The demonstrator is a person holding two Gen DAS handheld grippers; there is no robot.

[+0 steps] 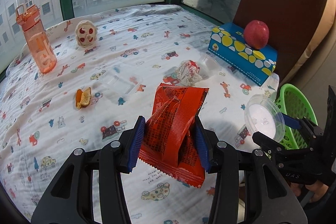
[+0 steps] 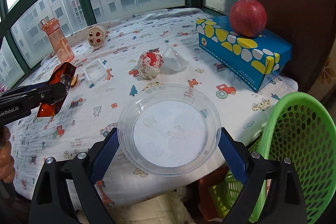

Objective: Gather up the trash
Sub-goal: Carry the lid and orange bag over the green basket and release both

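My left gripper (image 1: 169, 121) is shut on a red snack wrapper (image 1: 178, 98), which hangs above the printed cloth. My right gripper (image 2: 168, 133) is shut on a round clear plastic lid (image 2: 170, 129), its pads pressing the rim on both sides, near the table's right edge. A green mesh basket (image 2: 298, 140) stands below that edge. On the cloth lie a crumpled paper ball (image 2: 150, 64), a clear plastic cup (image 2: 174, 60), a clear tray (image 1: 120, 81) and an orange peel (image 1: 84, 98). The left wrist view shows the right gripper (image 1: 273, 129) with the lid (image 1: 263, 117) beside the basket (image 1: 294, 102).
An orange water bottle (image 1: 38, 43) and a small plush toy (image 1: 86, 34) stand at the far left by the window. A blue tissue box (image 2: 243, 49) with a red apple (image 2: 247, 18) on top sits at the right, against a brown wall.
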